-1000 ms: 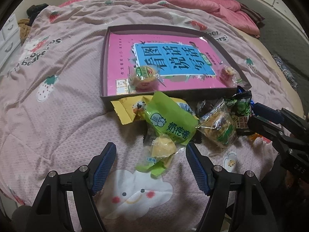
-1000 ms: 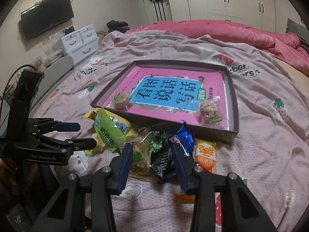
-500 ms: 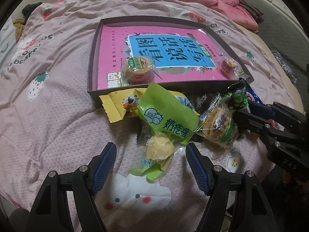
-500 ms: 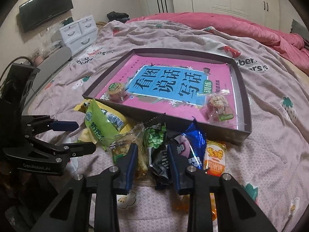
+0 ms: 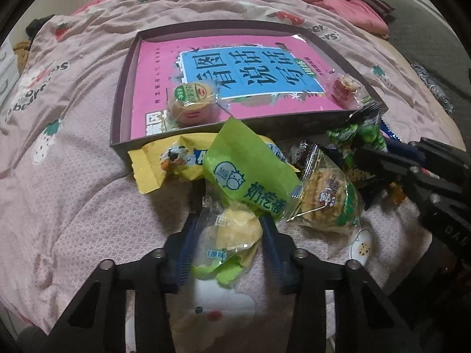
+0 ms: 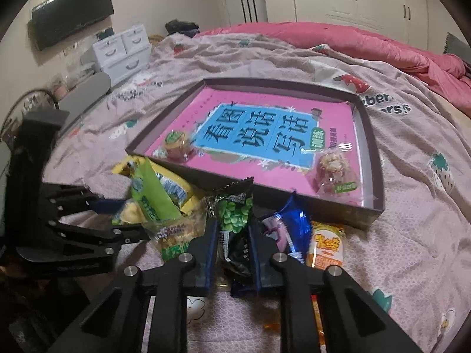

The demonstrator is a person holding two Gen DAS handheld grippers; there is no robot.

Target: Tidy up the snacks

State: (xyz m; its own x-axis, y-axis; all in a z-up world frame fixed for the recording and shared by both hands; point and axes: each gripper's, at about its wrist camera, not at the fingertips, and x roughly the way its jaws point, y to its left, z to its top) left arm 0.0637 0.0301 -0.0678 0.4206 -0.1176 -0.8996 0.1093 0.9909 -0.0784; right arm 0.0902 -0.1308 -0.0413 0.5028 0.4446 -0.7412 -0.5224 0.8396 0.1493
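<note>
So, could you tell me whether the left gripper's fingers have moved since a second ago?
Yes. The left gripper is closing: its blue fingers, earlier wide apart, now flank the yellow cake packet, while the tray behind keeps its place.

A dark shallow tray (image 5: 117, 108) lies flat on the bed, lined with a pink book, holding a round cake pack (image 5: 191, 104) and a small clear-wrapped snack (image 5: 344, 86) (near opposite corners). Before its near wall lie loose packets: a lime-green milk pouch (image 5: 250, 176), a yellow pastry (image 5: 232, 232), a green-pea bag (image 6: 234, 223).
</note>
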